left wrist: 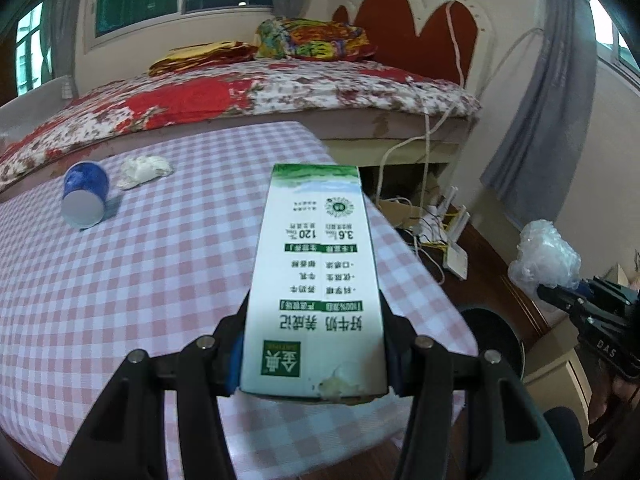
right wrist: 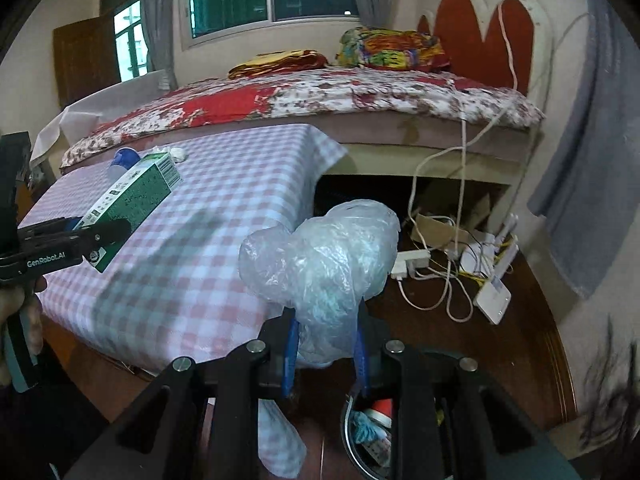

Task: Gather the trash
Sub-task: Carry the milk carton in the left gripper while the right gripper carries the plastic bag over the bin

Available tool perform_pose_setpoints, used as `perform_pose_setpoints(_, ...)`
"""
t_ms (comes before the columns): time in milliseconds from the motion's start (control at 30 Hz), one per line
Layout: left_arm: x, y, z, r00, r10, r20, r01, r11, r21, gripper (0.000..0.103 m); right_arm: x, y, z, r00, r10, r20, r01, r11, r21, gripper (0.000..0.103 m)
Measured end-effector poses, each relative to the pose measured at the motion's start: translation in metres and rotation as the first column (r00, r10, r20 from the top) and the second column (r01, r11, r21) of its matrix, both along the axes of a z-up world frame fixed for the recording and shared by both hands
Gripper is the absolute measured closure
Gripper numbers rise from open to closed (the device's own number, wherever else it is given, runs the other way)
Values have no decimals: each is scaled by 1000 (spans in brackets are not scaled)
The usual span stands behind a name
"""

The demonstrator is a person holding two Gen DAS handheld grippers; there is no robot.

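The left claw [left wrist: 314,344] grips a milk carton [left wrist: 316,280] by its sides, near the bottom end, so the carton juts forward over the table [left wrist: 160,280]. The carton is white and green with printed text on its top face; a torn, pale patch shows at its near lower edge. From the right wrist view the same carton [right wrist: 136,196] shows a dark green side and sits pinched in the left claw [right wrist: 100,240] above the table's left part, with a hand [right wrist: 20,312] on the handle below it.

The right claw [right wrist: 324,344] is closed on a crumpled clear plastic bag [right wrist: 320,256], its blue pads pressing the bag's lower part while the rest puffs out above. The bag hangs past the table's right edge, above the dark wooden floor. In the left wrist view the bag [left wrist: 546,256] shows at the far right, held in the right claw [left wrist: 560,296].

On the checked tablecloth, a blue cup [left wrist: 85,200] lies on its side at the far left, and a wad of white tissue [left wrist: 144,170] lies just beside it. Below the right claw a round bin [right wrist: 372,428] stands on the floor with scraps inside. Behind the table is a bed [left wrist: 260,92] with a floral cover.
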State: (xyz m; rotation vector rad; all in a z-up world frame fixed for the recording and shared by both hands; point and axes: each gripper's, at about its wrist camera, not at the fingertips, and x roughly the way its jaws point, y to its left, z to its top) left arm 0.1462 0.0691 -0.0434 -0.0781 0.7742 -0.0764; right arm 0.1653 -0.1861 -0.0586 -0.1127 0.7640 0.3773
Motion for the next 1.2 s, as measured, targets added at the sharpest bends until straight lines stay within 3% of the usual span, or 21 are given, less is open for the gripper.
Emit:
perform_pose_setpoints(633,-5,-91,-5,979,-202,-27,203,979,26,49,-31,-83,-8,987,-161,-14,161,987,3,78)
perform_pose_setpoints(933,-10,-133,-15,953,-297,-61,299,954,25,49,-40,-111,-19,976,-217,-34,217,976,-5,78)
perform_pose_setpoints(1200,-18,-171,-36,912,-394,-119,396,918,-4,48,-49,-125,-33,968,-244,-58,243,969,-34,78)
